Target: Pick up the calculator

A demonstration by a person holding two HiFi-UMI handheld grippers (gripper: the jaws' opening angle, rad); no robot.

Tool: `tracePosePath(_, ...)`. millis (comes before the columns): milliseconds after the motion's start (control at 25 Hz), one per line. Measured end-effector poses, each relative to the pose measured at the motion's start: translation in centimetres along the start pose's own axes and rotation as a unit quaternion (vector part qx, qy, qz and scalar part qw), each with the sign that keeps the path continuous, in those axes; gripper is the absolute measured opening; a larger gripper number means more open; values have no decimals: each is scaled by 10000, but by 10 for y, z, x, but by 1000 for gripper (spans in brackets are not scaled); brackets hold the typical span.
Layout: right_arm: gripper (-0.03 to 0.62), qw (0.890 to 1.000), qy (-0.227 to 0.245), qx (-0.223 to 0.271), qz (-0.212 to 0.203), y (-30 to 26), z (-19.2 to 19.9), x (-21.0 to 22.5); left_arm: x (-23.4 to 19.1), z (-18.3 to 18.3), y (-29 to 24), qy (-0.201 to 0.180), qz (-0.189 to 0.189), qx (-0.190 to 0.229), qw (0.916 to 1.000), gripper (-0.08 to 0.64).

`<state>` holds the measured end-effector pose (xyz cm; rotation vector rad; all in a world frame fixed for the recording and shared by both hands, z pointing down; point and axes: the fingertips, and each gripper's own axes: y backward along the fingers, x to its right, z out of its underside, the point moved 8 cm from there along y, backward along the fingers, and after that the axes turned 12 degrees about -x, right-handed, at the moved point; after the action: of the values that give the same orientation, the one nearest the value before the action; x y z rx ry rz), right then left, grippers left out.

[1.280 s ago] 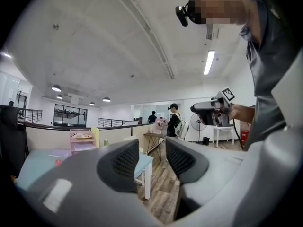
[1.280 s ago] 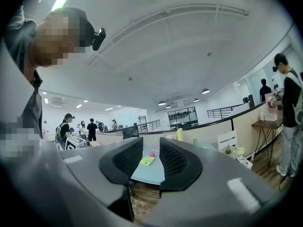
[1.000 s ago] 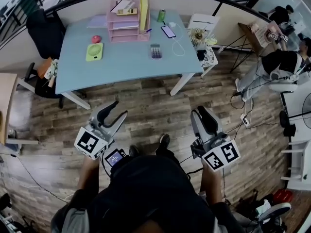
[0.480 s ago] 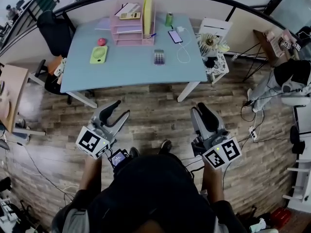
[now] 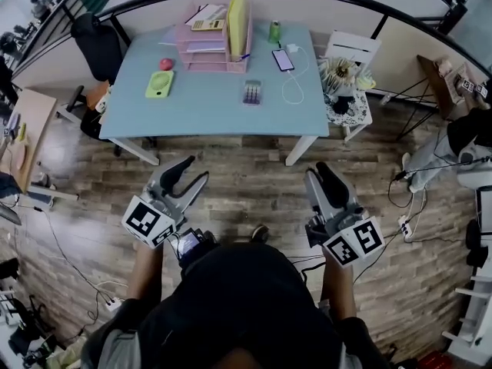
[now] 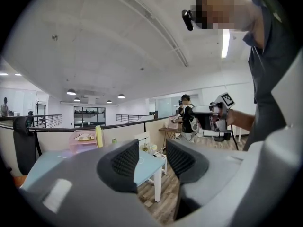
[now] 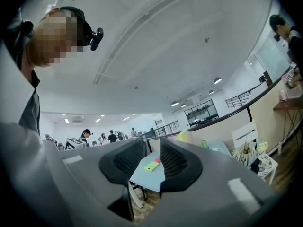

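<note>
L claw (image 5: 197, 171) & R claw (image 5: 317, 171) are both held over the wood floor (image 5: 254, 183), short of the table (image 5: 215, 110). Each has its jaws apart w/ nothing btwn them. In L claw's own view the gap is wide, w/ the table corner showing thru it. R claw's gap is narrower but not closed. The calculator (image 5: 252, 92) lies flat on the table, well ahead of both claws, approx midway btwn them. A lime-green gadget (image 5: 159, 84) sits ahead of L claw, left of the calculator; it also shows thru R claw's gap. A pink tray stack (image 5: 207, 48) is further ahead, behind the gadget. A phone (image 5: 283, 60) w/ white cable is beyond the calculator, toward R claw's side.
</note>
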<state>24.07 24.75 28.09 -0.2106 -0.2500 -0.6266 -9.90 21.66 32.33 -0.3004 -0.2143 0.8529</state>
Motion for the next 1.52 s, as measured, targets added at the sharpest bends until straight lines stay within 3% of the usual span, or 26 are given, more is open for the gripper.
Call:
tracePosePath(440,110,9995,-256,196,75,25,2,40,13,-22,-43,-155,141,-204,9996,196)
tracePosePath(880,110,9956,-416,315,773,38,1,68,-5,-42,-123,-379,914,-166,9950,196)
tracePosePath(1160,110,9919,-395,271,1175,4,-11,80,-49,-52,-171,-405,1354,-7,9900,196)
tracePosePath(1520,110,9892,-295,193,1425,-71,-31,92,-129,-53,-211,-314,1588,115,9867,196)
